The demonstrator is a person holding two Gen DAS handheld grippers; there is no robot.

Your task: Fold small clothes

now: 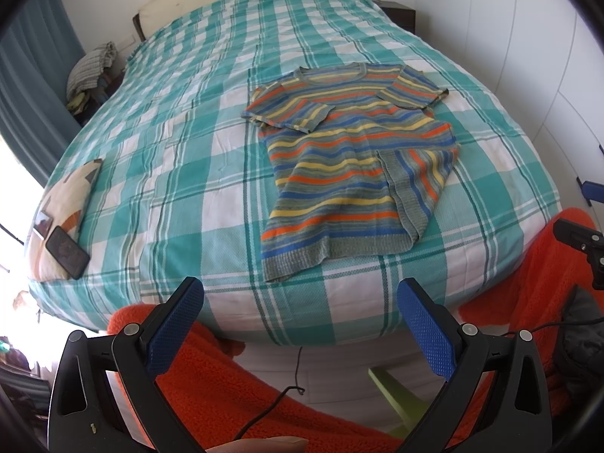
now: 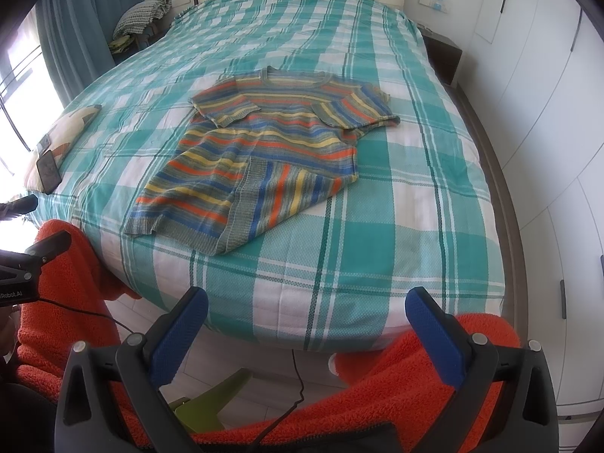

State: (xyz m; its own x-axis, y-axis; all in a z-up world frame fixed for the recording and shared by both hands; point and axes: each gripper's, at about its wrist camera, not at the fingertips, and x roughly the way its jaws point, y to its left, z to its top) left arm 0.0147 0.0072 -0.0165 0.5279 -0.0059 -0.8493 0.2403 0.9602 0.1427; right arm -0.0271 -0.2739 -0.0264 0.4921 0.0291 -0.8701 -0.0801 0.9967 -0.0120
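A striped knit sweater [image 1: 347,158] in blue, orange, yellow and grey lies on the bed, neck away from me. Both short sleeves are folded in over the chest and its lower right corner is folded over onto the body. It also shows in the right wrist view [image 2: 264,147]. My left gripper [image 1: 300,294] is open and empty, held off the near edge of the bed, short of the sweater's hem. My right gripper [image 2: 305,302] is open and empty, also off the near edge. The right gripper's body [image 1: 581,241] shows at the far right of the left view.
The bed has a teal and white checked cover [image 1: 188,151]. A pillow [image 1: 64,204] with a dark phone [image 1: 67,252] lies at its left edge. Orange fleece [image 2: 377,396] and a cable [image 2: 298,381] are below the grippers. White cupboards [image 2: 547,113] stand at the right, curtains [image 2: 64,37] at the left.
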